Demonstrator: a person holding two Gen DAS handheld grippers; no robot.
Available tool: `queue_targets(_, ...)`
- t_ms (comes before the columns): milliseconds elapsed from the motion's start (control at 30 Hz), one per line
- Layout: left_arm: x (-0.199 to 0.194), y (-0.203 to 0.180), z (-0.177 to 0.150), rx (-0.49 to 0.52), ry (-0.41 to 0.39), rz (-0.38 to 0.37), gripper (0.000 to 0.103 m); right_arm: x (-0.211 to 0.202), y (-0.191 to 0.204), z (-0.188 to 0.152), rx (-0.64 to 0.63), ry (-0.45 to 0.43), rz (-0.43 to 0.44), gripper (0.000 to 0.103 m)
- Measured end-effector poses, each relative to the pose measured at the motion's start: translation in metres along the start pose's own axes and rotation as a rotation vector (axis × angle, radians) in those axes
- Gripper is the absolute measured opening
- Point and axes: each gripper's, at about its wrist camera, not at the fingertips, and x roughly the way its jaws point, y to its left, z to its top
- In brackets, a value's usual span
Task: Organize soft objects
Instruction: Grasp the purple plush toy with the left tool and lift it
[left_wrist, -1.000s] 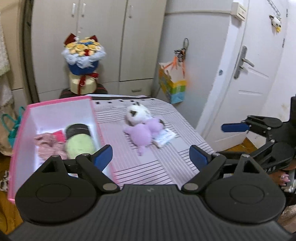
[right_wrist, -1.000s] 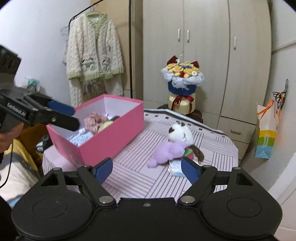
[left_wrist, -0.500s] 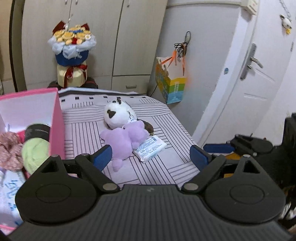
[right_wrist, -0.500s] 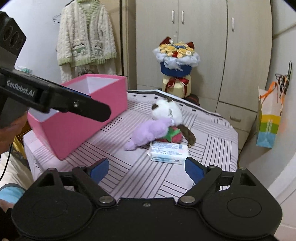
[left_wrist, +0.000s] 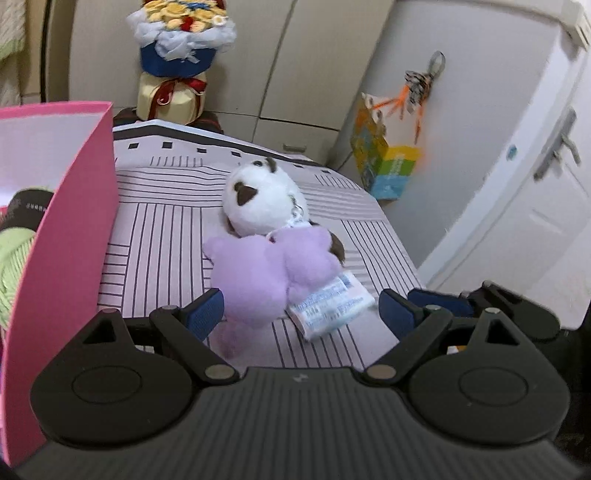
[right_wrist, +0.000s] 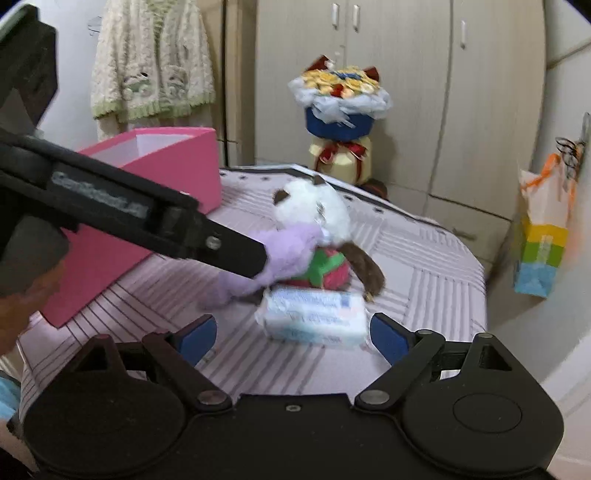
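**Both grippers lowered toward the pile of soft toys**

The soft things still to be sorted are seen in a small heap on the striped tablecloth (left_wrist: 159, 236), just beside the pink box (left_wrist: 66, 229). A purple plush (left_wrist: 258, 273) is draped over a white plush (left_wrist: 264, 201), and a tissue pack (left_wrist: 330, 304) is tucked against the purple plush's near edge. In the right wrist view a red and green plush (right_wrist: 327, 267) is shown under the heap, touching the tissue pack (right_wrist: 316, 319).

The left gripper (left_wrist: 301, 312) is held with its jaws wide apart and nothing between the pads; the purple plush lies straight ahead, its lower part next to the left-hand pad. The right gripper (right_wrist: 293, 332) is likewise spread, with the tissue pack directly ahead, not yet touched. The pack's long axis runs across the right gripper's view, from one pad toward the other, so a grip across its short side would likely call for a turn of the wrist. The left gripper is judged nearer the purple plush, the right nearer the pack.

Much of the purple plush is hidden in the right wrist view by the left gripper's dark finger (right_wrist: 177, 229). The box's contents are cut off; only a green soft thing (left_wrist: 13, 258) can be made out. Both views are blurred, and the print on the pack cannot be read.
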Motion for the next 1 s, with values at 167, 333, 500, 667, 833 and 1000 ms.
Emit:
queue_targets(167,0.012,0.013,0.010,-0.081,-0.006,-0.011,0.089,0.017,0.014,0.014,-0.112,-0.027,0.005,0.093)
queue_targets(333,0.030,0.019,0.023,-0.135,0.083,-0.002,0.065,0.037,0.035,0.025,-0.302,-0.081,-0.063,0.093)
queue_targets(500,0.035,0.020,0.026,-0.135,0.058,0.031,0.066,0.056,0.037,0.029,-0.303,-0.074,-0.069,0.093)
queue_targets(667,0.047,0.036,0.025,-0.209,0.074,0.050,0.083,0.063,0.023,0.026,-0.213,-0.054,-0.045,0.092)
queue_targets(833,0.055,0.037,0.021,-0.229,0.103,0.026,0.083,0.060,0.012,0.024,-0.130,-0.050,-0.003,0.086)
queue_targets(1000,0.065,0.041,0.011,-0.277,0.163,-0.022,0.084,0.054,0.010,0.015,-0.037,-0.046,-0.022,0.082)
